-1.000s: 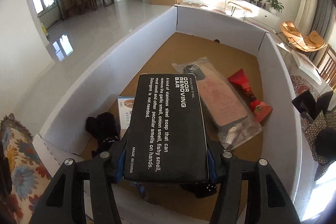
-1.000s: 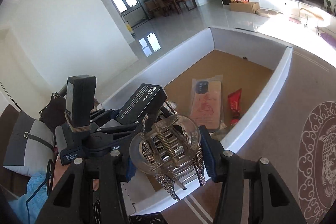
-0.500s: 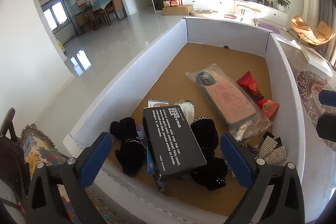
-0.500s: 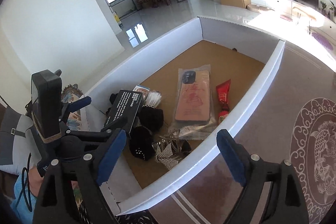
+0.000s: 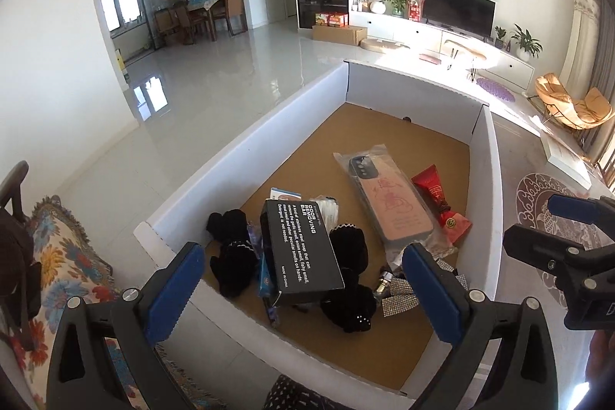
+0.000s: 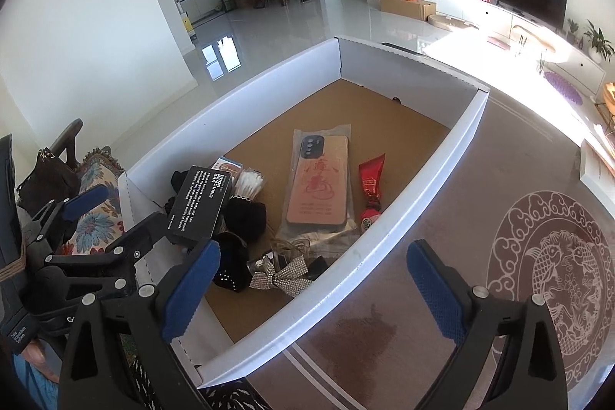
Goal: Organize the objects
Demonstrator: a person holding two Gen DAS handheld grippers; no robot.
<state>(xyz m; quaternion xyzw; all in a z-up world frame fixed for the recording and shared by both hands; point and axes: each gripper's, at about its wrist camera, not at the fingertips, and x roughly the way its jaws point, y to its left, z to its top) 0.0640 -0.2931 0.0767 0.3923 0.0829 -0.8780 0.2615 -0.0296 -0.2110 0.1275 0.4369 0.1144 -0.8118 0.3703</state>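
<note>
A white-walled box (image 5: 246, 137) with a brown floor holds the objects. A black odor-removing-bar box (image 5: 301, 252) lies on black fabric items (image 5: 348, 248) at the near left; it also shows in the right wrist view (image 6: 200, 204). A rhinestone bow hair clip (image 6: 278, 273) lies at the near end. A bagged phone case (image 5: 390, 202) and a red tube (image 5: 440, 204) lie beside them. My left gripper (image 5: 303, 289) is open and empty above the near wall. My right gripper (image 6: 313, 291) is open and empty over the box's right wall (image 6: 384, 214).
A floral cushion (image 5: 65, 264) lies left of the box. A patterned rug (image 6: 549, 279) is on the right. The far half of the box floor (image 5: 384, 129) is bare. Glossy floor, a TV unit and a dining table are far behind.
Both grippers opened and let go: the black box and the hair clip dropped into the near end of the box. Both grippers then pulled back and up.
</note>
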